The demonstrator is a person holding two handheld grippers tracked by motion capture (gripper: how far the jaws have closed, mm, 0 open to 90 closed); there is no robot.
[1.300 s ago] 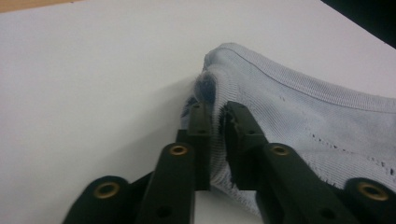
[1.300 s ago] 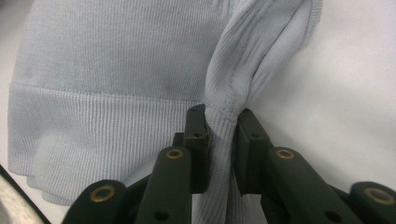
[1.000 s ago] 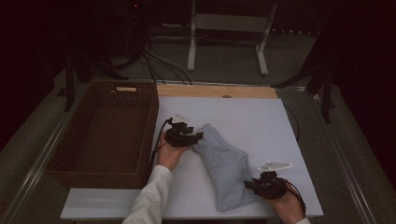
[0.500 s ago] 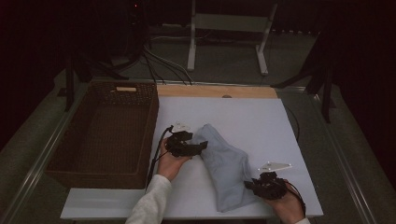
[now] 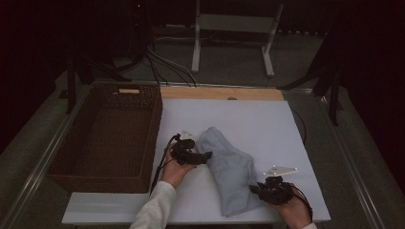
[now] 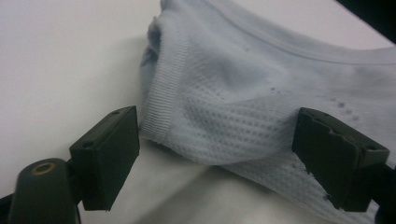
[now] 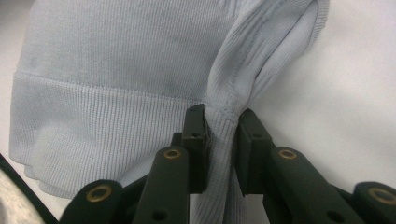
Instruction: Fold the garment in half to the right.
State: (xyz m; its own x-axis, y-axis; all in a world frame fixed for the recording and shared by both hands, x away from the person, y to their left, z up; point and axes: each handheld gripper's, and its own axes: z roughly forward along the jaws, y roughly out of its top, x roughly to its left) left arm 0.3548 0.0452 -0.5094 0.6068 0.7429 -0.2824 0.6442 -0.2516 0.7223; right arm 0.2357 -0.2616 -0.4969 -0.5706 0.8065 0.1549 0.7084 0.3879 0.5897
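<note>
Right gripper (image 5: 258, 190): I am seeing it at the lower right of the high view, my hand coming in from the bottom edge. In the right gripper view its jaws are pinching a bunched ribbed fold of the garment (image 7: 229, 126) between them, low in the middle of the frame.

Garment (image 5: 228, 171): It is a pale blue knitted piece lying flat on the white table (image 5: 258, 119), running from the middle of the high view down toward the lower right. In the right gripper view its ribbed hem is crossing the left half of the frame.

Left gripper (image 5: 204, 156): I am holding it just left of centre in the high view, pointing right at the upper end of the garment. Its jaws have just been opening and are standing spread wide. In the left gripper view (image 6: 215, 158) the ribbed edge and the mesh part of the garment (image 6: 243, 102) are lying between the two jaws, and neither pad is pressing on the cloth.

Sleeve (image 5: 155, 210): A white sleeve is covering my left forearm at the bottom of the high view.

Basket (image 5: 71, 167): A dark woven basket is sitting at the left of the high view, along the left edge of the table, well apart from the garment.

Wooden strip (image 5: 219, 93): It is running along the far edge of the table, above centre.
</note>
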